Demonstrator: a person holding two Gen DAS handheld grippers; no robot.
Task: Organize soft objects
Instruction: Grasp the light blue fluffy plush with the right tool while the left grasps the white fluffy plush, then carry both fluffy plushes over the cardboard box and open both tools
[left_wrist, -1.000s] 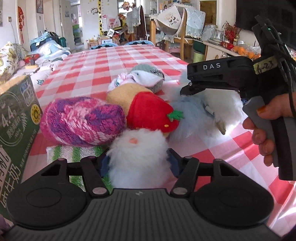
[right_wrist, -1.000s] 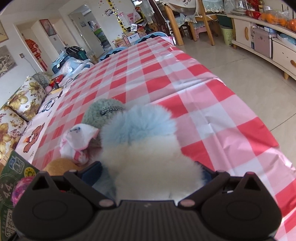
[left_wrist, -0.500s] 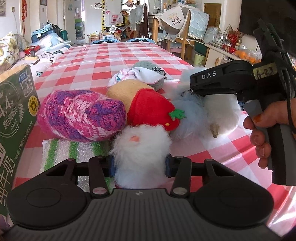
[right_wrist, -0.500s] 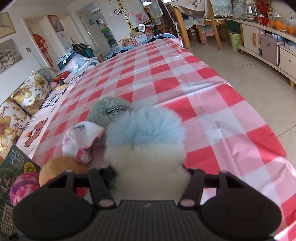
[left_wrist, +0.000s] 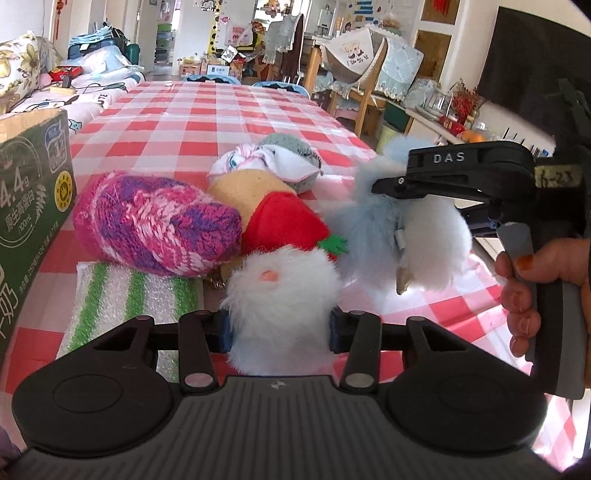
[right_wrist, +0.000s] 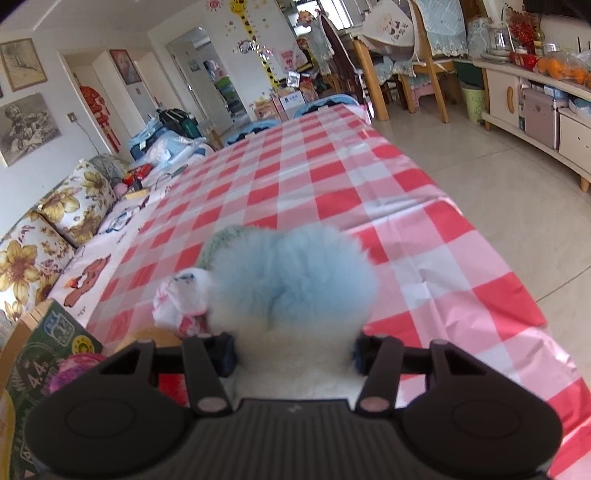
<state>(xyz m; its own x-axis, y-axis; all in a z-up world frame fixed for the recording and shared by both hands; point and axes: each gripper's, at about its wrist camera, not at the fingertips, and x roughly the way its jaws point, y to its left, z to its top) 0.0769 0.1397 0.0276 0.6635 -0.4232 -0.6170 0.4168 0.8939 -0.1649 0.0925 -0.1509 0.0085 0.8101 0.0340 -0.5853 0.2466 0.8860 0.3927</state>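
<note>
My left gripper (left_wrist: 279, 325) is shut on a white fluffy toy (left_wrist: 280, 288) with a pink nose, at the near edge of the pile. To its right, a blue and white fluffy toy (left_wrist: 373, 229) hangs in my right gripper (left_wrist: 410, 206), held by a person's hand (left_wrist: 524, 288). In the right wrist view the right gripper (right_wrist: 293, 354) has its jaws closing, both pads pressed into the blue and white toy (right_wrist: 291, 280). Behind lie a pink and purple knit roll (left_wrist: 155, 225), a red strawberry plush (left_wrist: 284, 225), a tan plush (left_wrist: 243, 188) and a white and pink cloth (left_wrist: 255, 162).
A green carton (left_wrist: 29, 192) stands at the left on the red checked tablecloth (left_wrist: 207, 110). A green-striped bubble-wrap pad (left_wrist: 122, 299) lies under the knit roll. A grey knit ball (left_wrist: 291, 146) sits at the back of the pile. The table's right edge drops to tiled floor (right_wrist: 517, 229).
Both grippers' jaws have closed, the left on the white toy, the right on the blue and white toy. The right gripper has risen a little with its toy.
</note>
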